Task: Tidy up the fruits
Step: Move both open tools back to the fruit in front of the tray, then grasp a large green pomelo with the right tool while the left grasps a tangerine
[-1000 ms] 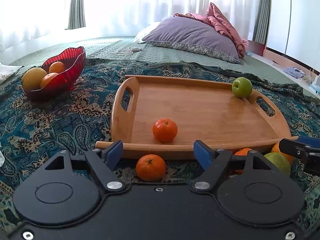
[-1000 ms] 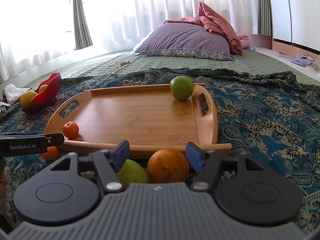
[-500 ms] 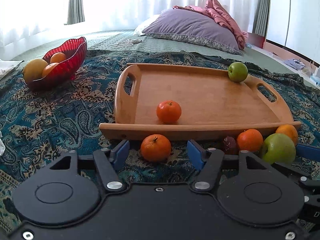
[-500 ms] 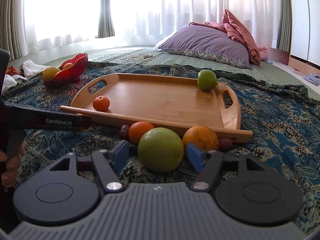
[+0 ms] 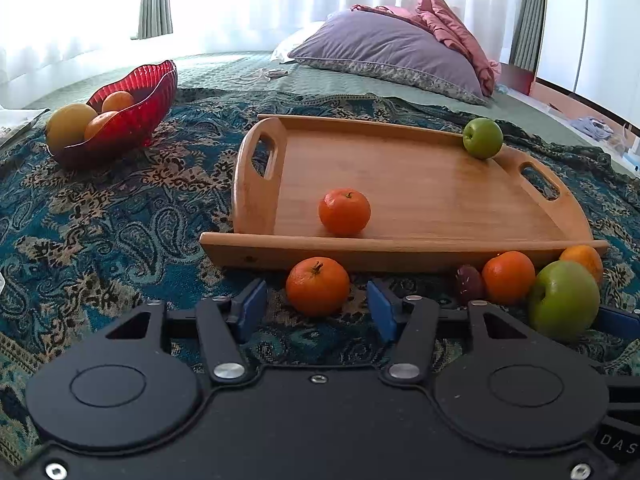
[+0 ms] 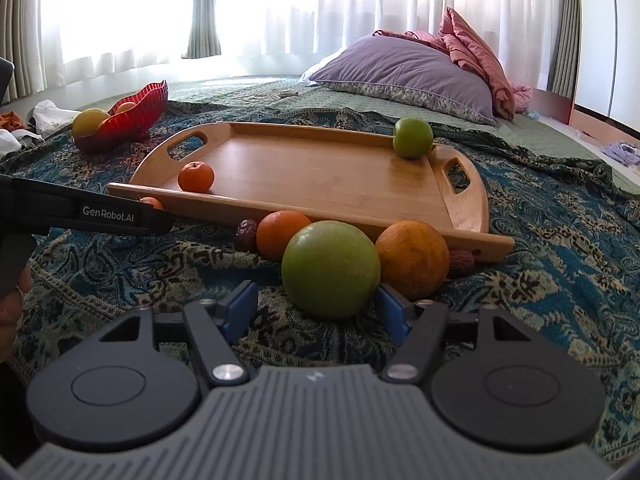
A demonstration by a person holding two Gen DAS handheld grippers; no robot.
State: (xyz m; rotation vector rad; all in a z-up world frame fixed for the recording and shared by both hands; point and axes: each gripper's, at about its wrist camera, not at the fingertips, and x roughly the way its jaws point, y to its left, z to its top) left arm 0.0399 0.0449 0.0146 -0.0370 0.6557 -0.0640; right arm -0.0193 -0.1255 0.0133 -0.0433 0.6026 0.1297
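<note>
A tangerine (image 5: 317,286) lies on the patterned cloth just in front of the wooden tray (image 5: 400,256). My left gripper (image 5: 316,302) has a blue pad on either side of it. The jaws are closing, with small gaps still showing at both pads. A large green apple (image 6: 330,268) sits at the tips of my open right gripper (image 6: 316,306), the right pad close beside it. An orange (image 6: 412,258), another tangerine (image 6: 282,234) and a dark date (image 6: 246,234) crowd behind the apple. On the tray rest one tangerine (image 5: 344,211) and a small green apple (image 5: 482,137).
A red glass bowl (image 5: 136,112) with three fruits stands at the far left on the cloth. A purple pillow (image 5: 384,52) and pink bedding lie behind the tray. A person's hand (image 6: 10,312) shows at the left edge of the right wrist view.
The left jaws have narrowed around the tangerine in front of the tray. The right gripper has shifted from the orange to the large green apple, which now sits centred at its tips.
</note>
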